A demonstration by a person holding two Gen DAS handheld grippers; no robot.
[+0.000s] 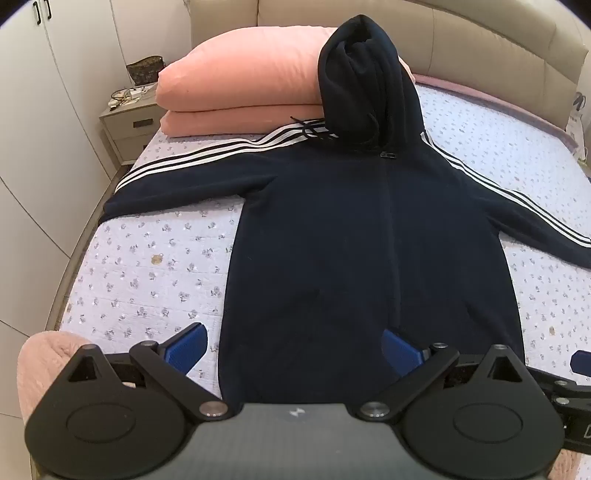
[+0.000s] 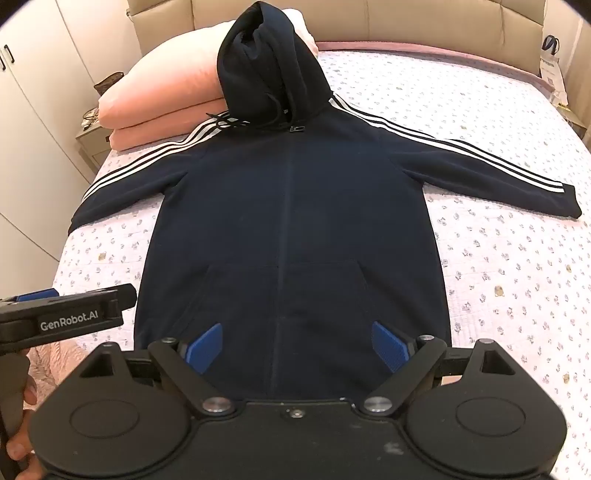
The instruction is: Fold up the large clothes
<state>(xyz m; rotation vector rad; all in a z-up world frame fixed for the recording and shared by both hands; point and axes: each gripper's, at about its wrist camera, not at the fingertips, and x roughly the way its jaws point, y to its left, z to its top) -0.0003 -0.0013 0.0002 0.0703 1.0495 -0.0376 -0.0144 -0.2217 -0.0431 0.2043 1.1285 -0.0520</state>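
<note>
Left wrist view shows a navy zip hoodie (image 1: 332, 240) lying front-up and spread flat on the bed (image 1: 147, 277), which is covered with a pale floral quilt. Its hem sits at 6 o'clock, nearest the camera, and its hood (image 1: 365, 85) points to 12 o'clock, propped up against a stack of folded pink bedding (image 1: 240, 85). Both sleeves stretch outward, the one toward 9 o'clock (image 1: 184, 173) and the one toward 3 o'clock (image 1: 517, 210), each carrying white stripes along the top edge. The zip pull (image 1: 388, 155) rests at the collar, with dark drawcords trailing beside it.

The left gripper (image 1: 293, 345) hangs just above the hem with its blue pads (image 1: 184, 349) spread wide, holding nothing; one pad is over bare quilt at the hoodie's edge, the other over the dark fabric. A beige bedside cabinet (image 1: 127, 129) stands at 10 o'clock beyond the bed, next to white wardrobe doors (image 1: 37, 110).

From the right wrist view, the right gripper (image 2: 295, 347) is likewise spread apart and empty, both blue pads (image 2: 391, 345) hovering over the lower front of the hoodie (image 2: 295, 221), near the kangaroo pocket (image 2: 284, 288). The left gripper (image 2: 66, 314) enters this view at 9 o'clock, its black body marked "GenRobot.AI". A padded beige headboard (image 2: 406, 22) runs across 12 o'clock.
</note>
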